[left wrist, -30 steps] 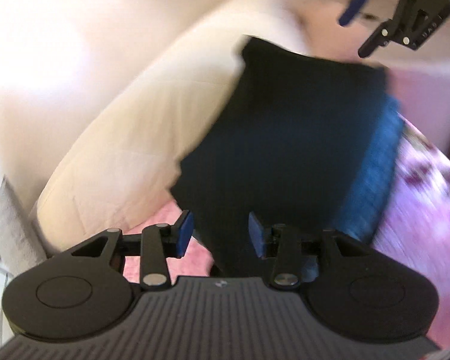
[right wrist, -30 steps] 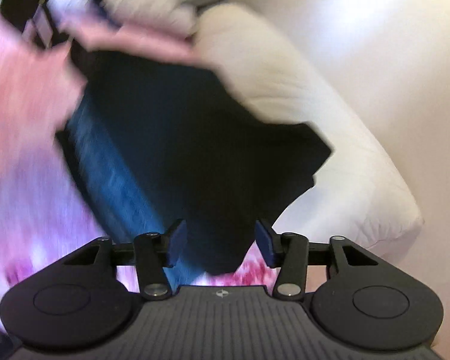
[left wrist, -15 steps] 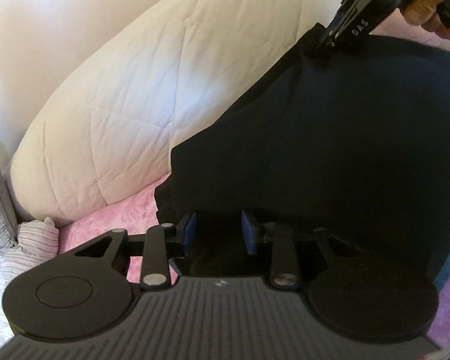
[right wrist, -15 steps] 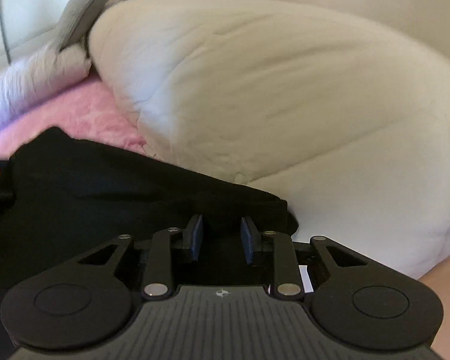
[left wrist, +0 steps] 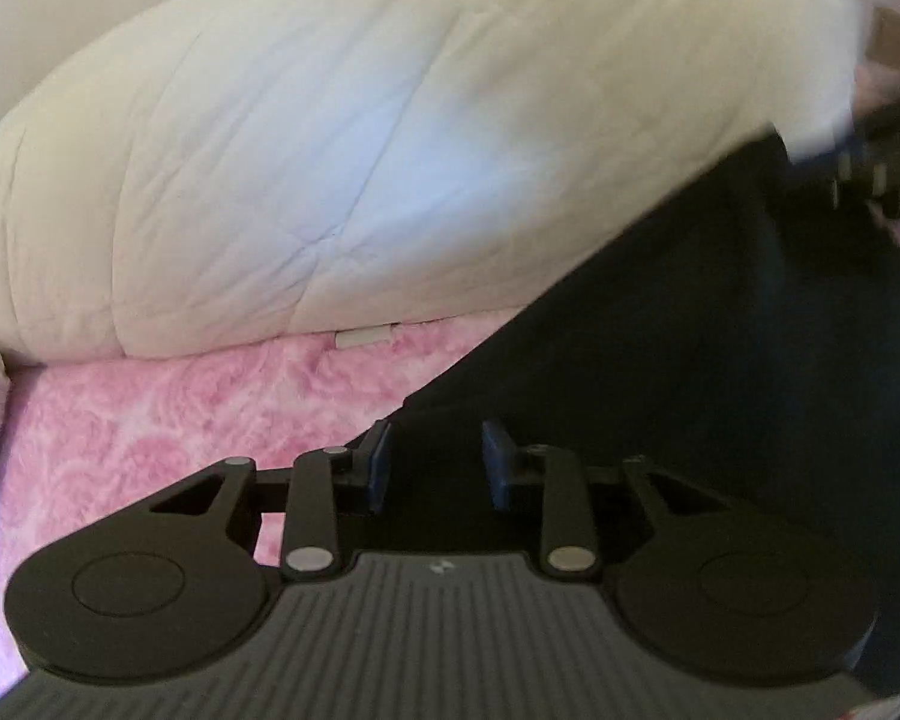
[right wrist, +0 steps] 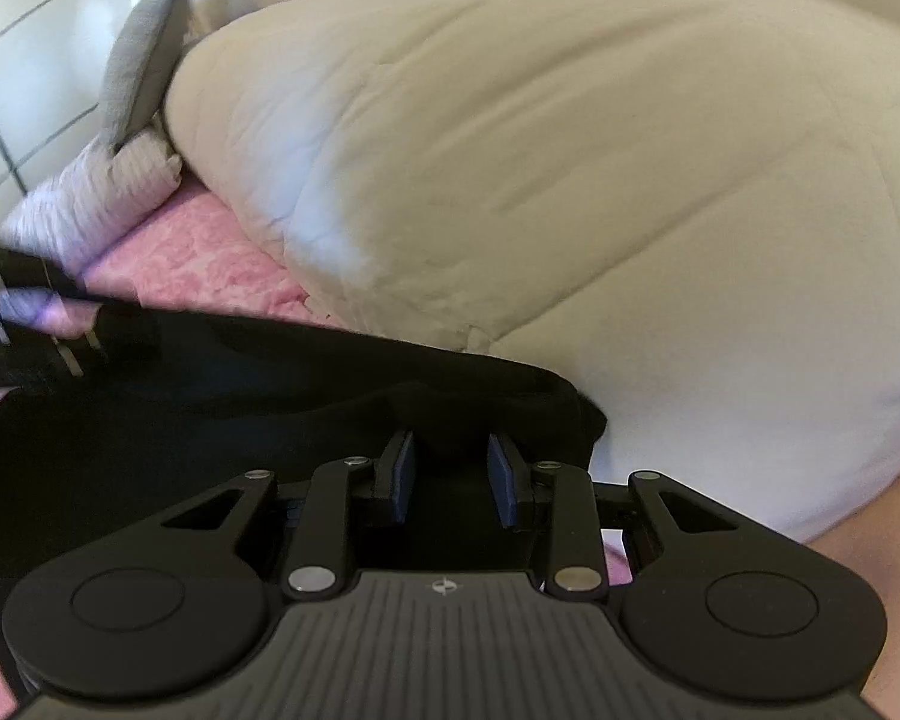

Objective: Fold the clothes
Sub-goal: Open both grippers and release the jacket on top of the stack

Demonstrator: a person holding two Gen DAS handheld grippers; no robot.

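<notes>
Black garment [left wrist: 720,360] edge against white duvet [left wrist: 330,150], pink blanket [left wrist: 180,408] bare leftward — both jaws apart, unclamped.

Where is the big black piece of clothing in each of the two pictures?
Left wrist view: the black garment fills the right side, reaching down between the left tongs.
Right wrist view: the black garment lies across the lower left, under the right tongs.
Shared landmark: the white quilted duvet behind it.

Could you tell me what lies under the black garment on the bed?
The pink blanket shows beside the black garment and seems to run under it. The white duvet sits behind. Whatever else lies beneath is covered by the cloth.
</notes>
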